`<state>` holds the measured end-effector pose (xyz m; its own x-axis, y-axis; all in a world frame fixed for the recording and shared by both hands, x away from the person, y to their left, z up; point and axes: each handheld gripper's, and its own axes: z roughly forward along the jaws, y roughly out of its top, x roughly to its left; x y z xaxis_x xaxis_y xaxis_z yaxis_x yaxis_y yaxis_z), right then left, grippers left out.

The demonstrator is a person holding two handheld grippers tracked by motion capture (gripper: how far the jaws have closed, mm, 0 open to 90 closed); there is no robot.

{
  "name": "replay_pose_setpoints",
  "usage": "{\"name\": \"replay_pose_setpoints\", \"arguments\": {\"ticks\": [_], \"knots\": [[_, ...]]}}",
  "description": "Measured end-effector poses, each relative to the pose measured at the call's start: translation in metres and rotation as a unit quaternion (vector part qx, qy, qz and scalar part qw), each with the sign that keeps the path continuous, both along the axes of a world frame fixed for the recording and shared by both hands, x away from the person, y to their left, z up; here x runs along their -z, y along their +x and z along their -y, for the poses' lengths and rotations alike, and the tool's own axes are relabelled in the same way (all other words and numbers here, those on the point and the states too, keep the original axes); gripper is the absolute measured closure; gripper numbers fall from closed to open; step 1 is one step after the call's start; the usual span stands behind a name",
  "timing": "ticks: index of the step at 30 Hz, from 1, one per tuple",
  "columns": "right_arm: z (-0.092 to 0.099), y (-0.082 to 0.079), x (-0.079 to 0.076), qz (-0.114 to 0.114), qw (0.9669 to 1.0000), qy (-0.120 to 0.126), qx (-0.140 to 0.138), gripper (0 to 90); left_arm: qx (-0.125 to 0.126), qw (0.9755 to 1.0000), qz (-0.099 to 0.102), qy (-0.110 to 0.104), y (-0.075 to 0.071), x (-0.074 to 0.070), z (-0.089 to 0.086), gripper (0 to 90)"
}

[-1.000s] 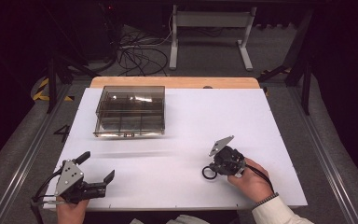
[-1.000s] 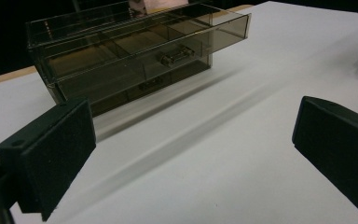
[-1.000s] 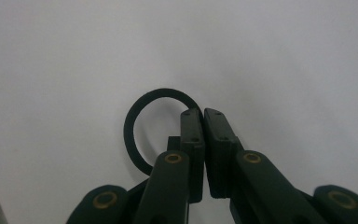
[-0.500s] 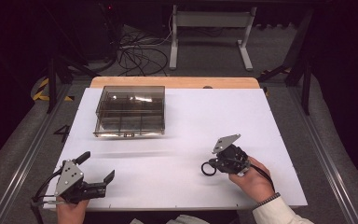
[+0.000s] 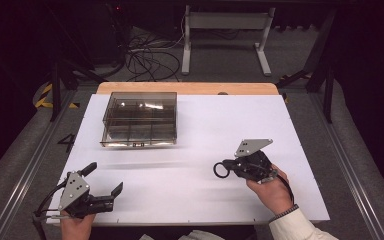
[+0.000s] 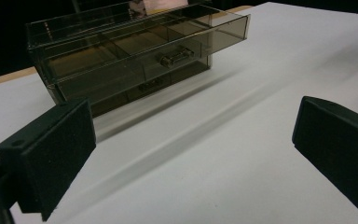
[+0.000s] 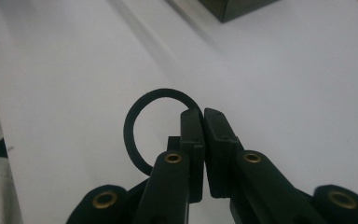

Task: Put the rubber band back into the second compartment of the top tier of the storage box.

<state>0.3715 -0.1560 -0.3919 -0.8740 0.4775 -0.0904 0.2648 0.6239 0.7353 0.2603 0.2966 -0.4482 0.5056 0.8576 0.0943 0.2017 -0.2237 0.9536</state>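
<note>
between the pressed-together jaws of the right gripper [image 5: 228,169], a thin black ring [image 7: 142,122] is pinched by one side of its rim. most of the loop sticks out free to the side of the jaws, over the white surface [image 5: 220,130]. seen from above, this gripper sits toward the near right of the surface, held in the person's right hand [image 5: 272,190], with the ring pointing toward the middle.

well off to its side, near the front left corner, the left gripper [image 5: 102,183] rests low with its jaws spread wide and nothing between them. ahead of that gripper, well apart from it, stands a smoky clear plastic drawer box [image 6: 135,51] with two drawers. the upper drawer is pulled partly out, and dividers inside split it into compartments, which look empty. a small clear handle [image 6: 172,57] sits on the drawer front.

the ring looks very light and probably a little springy, like rubber or thin plastic, so it may twist or swing in the grip. holding it by the rim, as now, seems right; a firmer bite further onto the band would steady it. the box looks light and could slide if a drawer is pushed, so bracing its side may help.
</note>
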Motion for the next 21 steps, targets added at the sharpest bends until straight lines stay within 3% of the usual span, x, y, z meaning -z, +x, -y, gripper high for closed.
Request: {"name": "replay_pose_setpoints", "arguments": {"ticks": [1, 3, 6, 12, 21], "knots": [[0.0, 0.0, 0.0, 0.0, 1.0, 0.0, 0.0, 87.4, 0.0, 1.0, -0.001, -0.001, 0.0, 0.0, 0.0, 0.3], [0.003, 0.0, -0.004, 0.005, 0.9996, 0.028, 0.002, 87.4, 0.0, 1.0, 0.0, -0.001, 0.0, 0.0, 0.001, 0.3], [0.005, 0.0, -0.006, 0.009, 0.9989, 0.046, 0.001, 87.4, 0.0, 1.0, 0.0, -0.001, 0.0, 0.0, 0.001, 0.3], [0.011, 0.0, -0.011, 0.025, 0.9951, 0.096, -0.002, 87.3, 0.001, 1.0, 0.0, 0.001, 0.0, 0.0, 0.0, 0.3], [0.012, -0.002, -0.015, 0.059, 0.9891, 0.134, -0.007, 87.1, 0.001, 1.0, 0.0, -0.001, 0.0, 0.0, 0.001, 0.3]]}}
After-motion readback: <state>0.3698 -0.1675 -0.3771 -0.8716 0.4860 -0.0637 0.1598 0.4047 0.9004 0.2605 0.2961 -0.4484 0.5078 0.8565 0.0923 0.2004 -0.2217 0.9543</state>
